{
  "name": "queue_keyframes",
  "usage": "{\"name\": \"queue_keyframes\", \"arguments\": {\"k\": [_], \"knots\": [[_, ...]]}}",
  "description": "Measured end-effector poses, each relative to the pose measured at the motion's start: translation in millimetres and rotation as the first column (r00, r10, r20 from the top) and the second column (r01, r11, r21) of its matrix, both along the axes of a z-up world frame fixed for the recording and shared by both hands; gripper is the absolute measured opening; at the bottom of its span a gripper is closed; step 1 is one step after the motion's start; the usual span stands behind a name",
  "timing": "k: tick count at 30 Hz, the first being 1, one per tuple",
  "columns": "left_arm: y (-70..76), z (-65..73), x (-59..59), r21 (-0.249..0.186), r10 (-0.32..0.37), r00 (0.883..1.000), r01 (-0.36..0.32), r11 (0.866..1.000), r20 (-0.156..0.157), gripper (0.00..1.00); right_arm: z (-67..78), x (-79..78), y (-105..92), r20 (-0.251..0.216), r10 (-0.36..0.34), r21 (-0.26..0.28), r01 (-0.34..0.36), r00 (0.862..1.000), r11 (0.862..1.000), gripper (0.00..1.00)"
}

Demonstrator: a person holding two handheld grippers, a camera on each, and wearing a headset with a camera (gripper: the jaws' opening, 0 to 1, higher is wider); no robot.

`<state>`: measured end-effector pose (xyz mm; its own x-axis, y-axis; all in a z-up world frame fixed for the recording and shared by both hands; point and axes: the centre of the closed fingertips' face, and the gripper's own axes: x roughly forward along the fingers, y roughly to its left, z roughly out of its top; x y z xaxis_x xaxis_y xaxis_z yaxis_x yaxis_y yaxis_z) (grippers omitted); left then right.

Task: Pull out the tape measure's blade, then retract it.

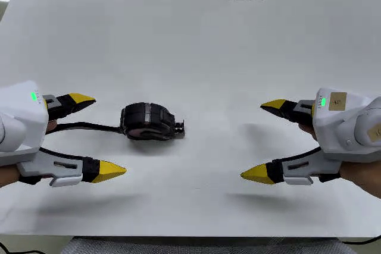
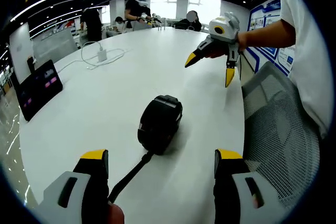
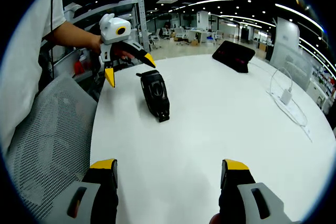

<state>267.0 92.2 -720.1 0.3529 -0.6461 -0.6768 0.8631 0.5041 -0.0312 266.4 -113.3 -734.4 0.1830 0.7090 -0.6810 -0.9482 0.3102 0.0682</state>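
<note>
On the desk [image 1: 196, 46] the black tape measure [image 1: 147, 122] lies just ahead of the left tool [image 1: 107, 135], well apart from the right tool [image 1: 252, 141]; both gape wide, empty. Its long axis runs tool to tool, blade hook [image 1: 180, 128] facing right, strap [image 1: 89, 127] trailing left. No legible writing.

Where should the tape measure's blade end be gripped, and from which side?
Probably pinch the small hook tab sticking out of the black case, approaching with the right tool from its side: the tab points toward that open tool, with bare table between them.
</note>
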Motion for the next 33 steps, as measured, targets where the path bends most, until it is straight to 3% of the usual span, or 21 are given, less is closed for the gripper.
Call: {"name": "queue_keyframes", "arguments": {"k": [4,6,16,33], "knots": [[-1.0,-0.6,1.6,0.005,-0.01,1.0,0.01,1.0,0.0,0.79,-1.7,2.8,2.3,-0.001,0.011,-0.001,-0.011,1.0,1.0,0.79],[-2.8,0.7,3.4,0.003,-0.027,0.999,0.027,1.0,0.02,0.77,-2.8,4.7,3.5,-0.002,0.018,-0.004,-0.018,1.0,1.0,0.79],[-8.6,-6.1,5.3,0.036,-0.063,0.998,0.063,0.997,-0.01,0.77,-4.7,11.7,11.4,-0.004,0.065,-0.017,-0.065,0.998,0.998,0.79],[-16.1,-11.9,16.2,0.103,-0.116,0.993,0.118,0.988,-0.032,0.69,-6.7,17.4,26.2,-0.015,0.121,-0.022,-0.121,0.993,0.992,0.78]]}}
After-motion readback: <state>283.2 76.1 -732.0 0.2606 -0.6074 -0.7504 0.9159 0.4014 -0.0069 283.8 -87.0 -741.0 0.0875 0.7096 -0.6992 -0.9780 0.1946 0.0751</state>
